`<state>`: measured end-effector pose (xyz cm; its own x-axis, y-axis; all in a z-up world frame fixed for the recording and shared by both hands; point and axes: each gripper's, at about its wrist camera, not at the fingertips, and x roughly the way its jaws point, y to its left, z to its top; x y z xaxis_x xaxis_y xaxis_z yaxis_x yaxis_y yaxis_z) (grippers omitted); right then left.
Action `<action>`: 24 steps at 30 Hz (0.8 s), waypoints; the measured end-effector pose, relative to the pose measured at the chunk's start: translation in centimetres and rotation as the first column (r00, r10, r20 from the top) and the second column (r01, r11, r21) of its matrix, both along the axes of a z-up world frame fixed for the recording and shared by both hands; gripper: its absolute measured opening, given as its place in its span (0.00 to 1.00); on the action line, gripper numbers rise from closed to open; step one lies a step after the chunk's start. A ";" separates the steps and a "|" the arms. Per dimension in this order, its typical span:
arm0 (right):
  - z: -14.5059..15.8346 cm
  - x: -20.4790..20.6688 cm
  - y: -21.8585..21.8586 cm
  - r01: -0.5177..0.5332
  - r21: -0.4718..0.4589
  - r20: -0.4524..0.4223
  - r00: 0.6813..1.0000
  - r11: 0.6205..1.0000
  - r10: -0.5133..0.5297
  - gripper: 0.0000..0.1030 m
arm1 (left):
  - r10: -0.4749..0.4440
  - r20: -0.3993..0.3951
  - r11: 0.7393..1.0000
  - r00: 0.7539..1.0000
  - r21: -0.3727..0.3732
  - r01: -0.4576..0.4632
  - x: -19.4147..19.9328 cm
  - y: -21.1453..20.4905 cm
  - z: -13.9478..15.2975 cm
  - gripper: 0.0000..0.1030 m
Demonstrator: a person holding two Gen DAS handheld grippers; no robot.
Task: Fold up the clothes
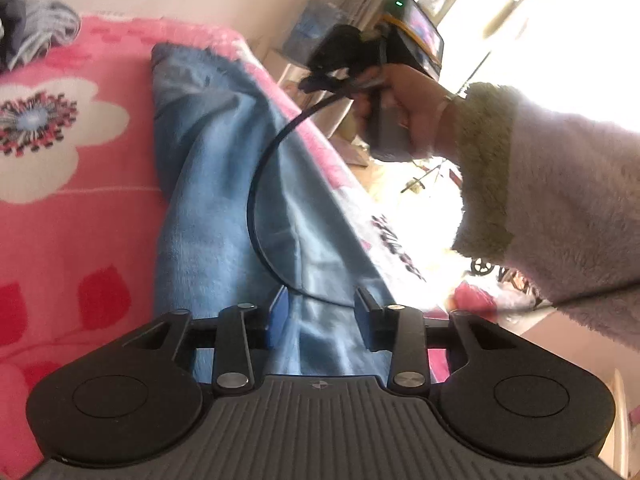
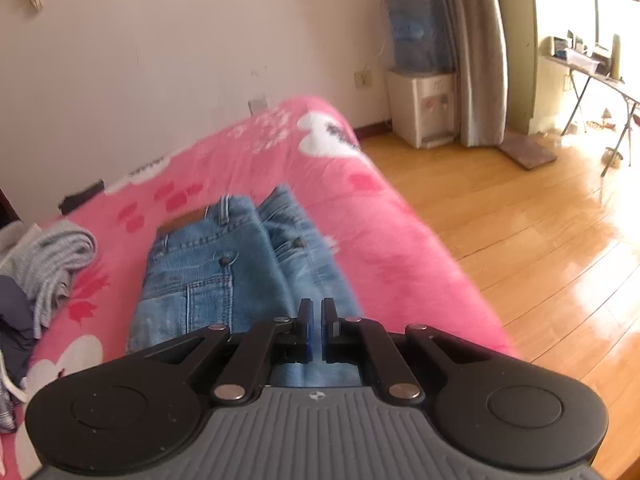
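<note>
So the jeans (image 2: 224, 264) are lying on the pink flowered bed (image 2: 400, 248), running along the edge that drops to the wooden floor (image 2: 520, 220), waistband toward the wall end. They look already doubled lengthwise, one leg stacked on the other, which is probably why they sit so narrow and tidy.

The left gripper (image 1: 322, 312) hovers low over the denim with its jaws apart and nothing pinched between them, just cloth underneath. The right gripper (image 2: 317, 320) has its jaws practically together, only a sliver of gap; whether any denim is caught in there is hard to tell, it looks empty.

In the left view the person's hand (image 1: 404, 108) in a fuzzy sleeve (image 1: 560, 208) holds the other tool up off the bed, cable (image 1: 260, 200) dangling across the jeans.

A grey knit pile (image 2: 56, 264) sits at the far corner, likely waiting its turn.
</note>
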<state>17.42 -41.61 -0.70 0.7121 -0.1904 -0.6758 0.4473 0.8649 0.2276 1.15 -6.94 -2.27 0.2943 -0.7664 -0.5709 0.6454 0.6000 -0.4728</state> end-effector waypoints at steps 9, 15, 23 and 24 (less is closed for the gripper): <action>6.1 -13.6 -5.1 0.050 0.014 0.090 0.995 0.999 -0.051 0.04 | 0.051 0.034 0.994 0.998 0.091 -0.053 -4.9 4.0 2.7 0.60; 9.2 -23.5 -7.7 0.057 -0.002 0.114 0.992 0.998 -0.057 0.04 | 0.406 -0.040 0.879 0.913 0.292 -0.378 -5.2 5.8 4.9 0.60; 10.8 -30.2 -7.6 0.032 0.050 0.144 0.989 0.998 -0.039 0.04 | 0.502 0.112 0.808 0.857 0.293 -0.512 -7.4 5.4 9.1 0.60; 10.8 -30.2 -7.3 0.018 0.054 0.145 0.989 0.998 -0.025 0.04 | 0.504 0.131 0.805 0.854 0.286 -0.519 -7.4 5.0 9.5 0.60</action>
